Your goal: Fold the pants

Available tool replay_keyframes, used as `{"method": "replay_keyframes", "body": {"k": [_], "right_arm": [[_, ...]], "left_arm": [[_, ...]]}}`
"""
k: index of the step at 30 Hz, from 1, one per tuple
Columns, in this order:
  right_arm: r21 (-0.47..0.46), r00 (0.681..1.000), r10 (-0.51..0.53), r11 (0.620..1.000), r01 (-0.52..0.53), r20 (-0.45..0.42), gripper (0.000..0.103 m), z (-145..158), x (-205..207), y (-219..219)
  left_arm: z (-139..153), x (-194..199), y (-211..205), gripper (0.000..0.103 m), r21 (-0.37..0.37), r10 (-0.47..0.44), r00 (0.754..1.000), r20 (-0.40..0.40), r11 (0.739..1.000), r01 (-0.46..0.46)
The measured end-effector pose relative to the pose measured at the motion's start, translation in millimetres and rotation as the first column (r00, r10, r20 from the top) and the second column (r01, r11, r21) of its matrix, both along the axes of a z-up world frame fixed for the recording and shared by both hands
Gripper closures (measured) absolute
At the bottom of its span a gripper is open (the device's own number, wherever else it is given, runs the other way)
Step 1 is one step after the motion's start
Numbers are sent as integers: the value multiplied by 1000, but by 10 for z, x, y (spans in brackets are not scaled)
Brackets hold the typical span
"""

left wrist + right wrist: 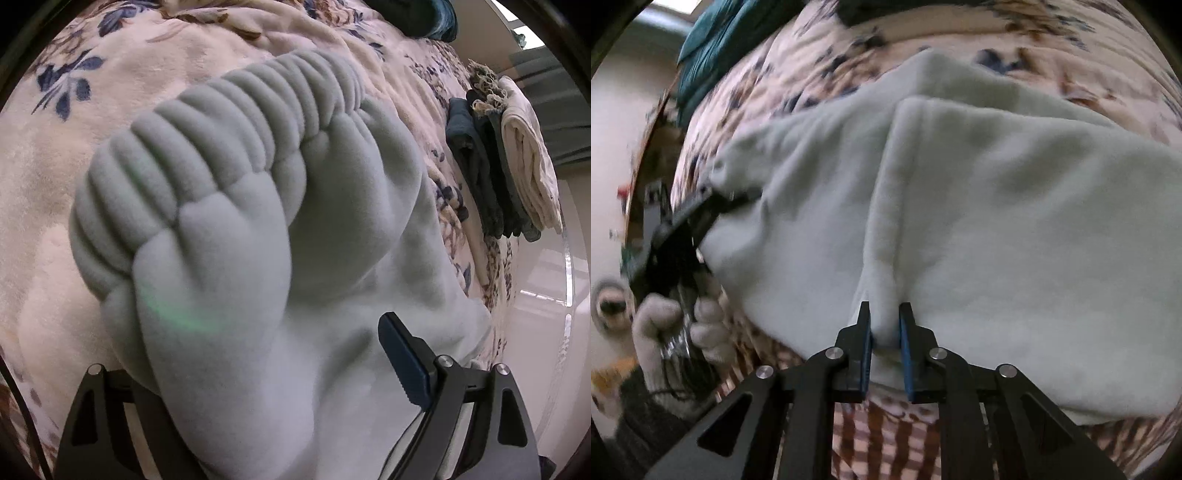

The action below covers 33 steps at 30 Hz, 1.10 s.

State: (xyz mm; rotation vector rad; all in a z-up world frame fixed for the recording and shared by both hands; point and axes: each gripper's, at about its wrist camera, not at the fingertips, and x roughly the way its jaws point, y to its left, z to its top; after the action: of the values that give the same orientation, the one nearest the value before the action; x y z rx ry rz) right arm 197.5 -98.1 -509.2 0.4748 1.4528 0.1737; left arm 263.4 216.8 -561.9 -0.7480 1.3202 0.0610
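Pale fleece pants — bunched, on blanket

Under me: bed w/ cream floral blanket, blue & brown blooms. Folded clothes stack at 2 o'clock by the bed edge. Pale glossy floor at 3. Teal cloth at 11.

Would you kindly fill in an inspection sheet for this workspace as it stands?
Surface: floral blanket on a bed.
Job's things: pale green fleece pants, elastic waistband bunched, not yet folded flat.
Clutter: stack of folded clothes at the bed's edge; teal cloth.
Grippers: left gripper wide around the fabric; right gripper pinching a fold of the pants.
Cables: thin black cable by the left gripper.
Surroundings: pale wall; gloved hand.
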Motion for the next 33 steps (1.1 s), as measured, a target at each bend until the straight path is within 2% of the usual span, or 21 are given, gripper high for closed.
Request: {"method": "replay_keyframes", "body": {"k": [4, 7, 10, 13, 15, 16, 18, 19, 20, 21, 22, 23, 24, 26, 28, 29, 31, 33], "right_arm": [[-16, 998, -1, 1000, 2, 67, 91, 317, -61, 15], [-7, 998, 36, 999, -35, 59, 91, 421, -38, 157], [-21, 998, 58, 998, -58, 35, 91, 358, -53, 194], [-17, 998, 56, 998, -57, -25, 90, 145, -76, 232], [-52, 997, 68, 996, -70, -35, 89, 32, -51, 280], [-60, 996, 72, 995, -76, -53, 87, -38, -30, 303], [-52, 989, 93, 994, -99, -118, 69, -196, 46, 366], [-28, 988, 86, 996, -90, -126, 65, -213, 66, 364], [11, 991, 67, 998, -66, -115, 52, -168, 69, 320], [39, 994, 44, 998, -41, -100, 40, -118, 63, 269], [54, 996, 19, 998, -14, -86, 37, -58, 49, 203], [65, 997, -1, 998, 6, -74, 36, -14, 31, 141], [72, 998, -27, 997, 31, -65, 36, 30, 2, 52], [69, 996, -59, 996, 63, -64, 36, 53, -37, -89], [64, 994, -88, 994, 93, -69, 36, 48, -87, -231], [63, 992, -104, 992, 109, -78, 36, 31, -86, -303], [61, 986, -135, 988, 142, -96, 36, -9, -104, -427], [66, 980, -168, 982, 175, -108, 36, -25, -110, -520]], "left_arm": [[4, -8, 16, 15, -2, 1, 1000, -4, 1000, -1], [-1, -5, 41, 15, -9, -1, 1000, -6, 1000, 1], [-7, 6, 49, 15, -13, -2, 1000, -9, 1000, 2], [-26, 13, 50, 15, -13, -4, 1000, -12, 1000, 4], [-56, 22, 50, 15, -10, -5, 1000, -16, 1000, 5], [-80, 33, 48, 15, -9, -7, 1000, -20, 1000, 7], [-122, 59, 44, 15, -9, -9, 1000, -22, 1000, 9], [-126, 72, 47, 15, -16, -3, 1000, -19, 1000, 2], [-116, 79, 61, 20, -24, 15, 1000, -14, 1000, -15], [-101, 82, 69, 36, -29, 28, 1000, -14, 999, -29], [-55, 81, 81, 49, -51, 45, 999, -6, 998, -45], [16, 69, 82, 55, -63, 59, 998, 13, 996, -58], [116, 57, 64, 65, -59, 59, 998, 37, 997, -57], [373, 31, -45, 67, -49, 28, 992, 122, 999, -22], [480, 57, -177, 66, -27, -27, 986, 163, 999, 31], [436, 92, -210, 66, -21, -42, 987, 157, 999, 46], [166, 197, -203, 58, -79, -39, 995, 93, 996, 47], [-160, 269, -97, 58, -118, 10, 1000, 7, 993, -9]]}}
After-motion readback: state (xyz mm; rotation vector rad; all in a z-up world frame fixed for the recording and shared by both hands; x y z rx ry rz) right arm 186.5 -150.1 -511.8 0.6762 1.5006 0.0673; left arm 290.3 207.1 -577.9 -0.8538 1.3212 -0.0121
